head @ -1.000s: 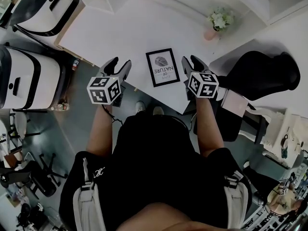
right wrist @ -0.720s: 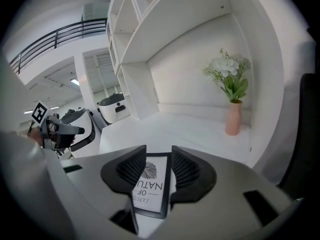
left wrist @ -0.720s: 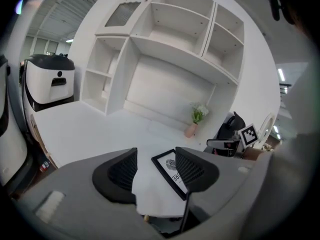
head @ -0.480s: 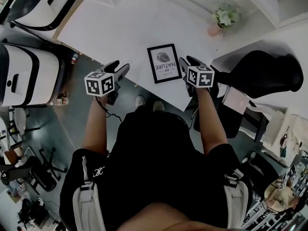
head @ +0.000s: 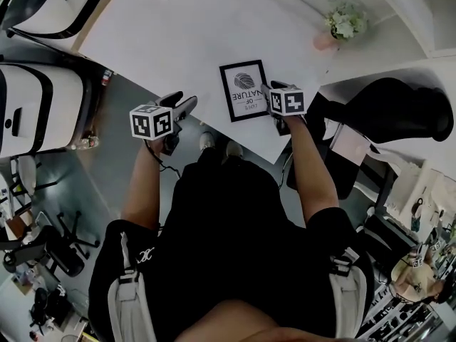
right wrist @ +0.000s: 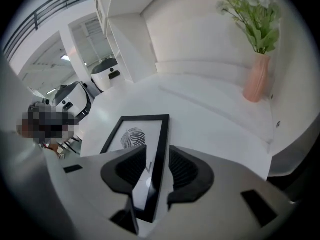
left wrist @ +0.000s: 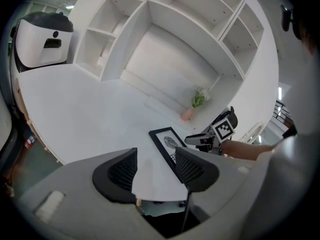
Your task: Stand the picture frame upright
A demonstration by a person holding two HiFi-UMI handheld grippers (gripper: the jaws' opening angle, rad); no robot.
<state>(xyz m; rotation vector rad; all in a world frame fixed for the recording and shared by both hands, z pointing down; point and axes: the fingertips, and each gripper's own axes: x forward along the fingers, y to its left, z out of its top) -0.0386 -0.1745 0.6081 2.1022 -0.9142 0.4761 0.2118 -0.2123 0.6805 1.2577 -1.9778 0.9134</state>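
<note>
A black picture frame (head: 244, 91) with a leaf print lies flat on the white table (head: 171, 41), near its front edge. My right gripper (head: 273, 89) is at the frame's right side. In the right gripper view the frame (right wrist: 132, 136) has its right bar between the jaws of that gripper (right wrist: 157, 166), which stand open with a gap on both sides. My left gripper (head: 182, 105) hovers at the table's front edge, left of the frame. The left gripper view shows it (left wrist: 156, 166) open and empty, with the frame (left wrist: 167, 141) and the right gripper (left wrist: 192, 140) beyond.
A pink vase with flowers (head: 335, 28) stands at the table's back right, and shows close by (right wrist: 257, 79) in the right gripper view. White shelving (left wrist: 165, 29) rises behind the table. White machines (head: 35, 112) stand left, a black chair (head: 385, 112) right.
The right gripper has moved in toward the frame, and its jaws now straddle the frame's right edge. The left gripper has stayed near the table's front edge.
</note>
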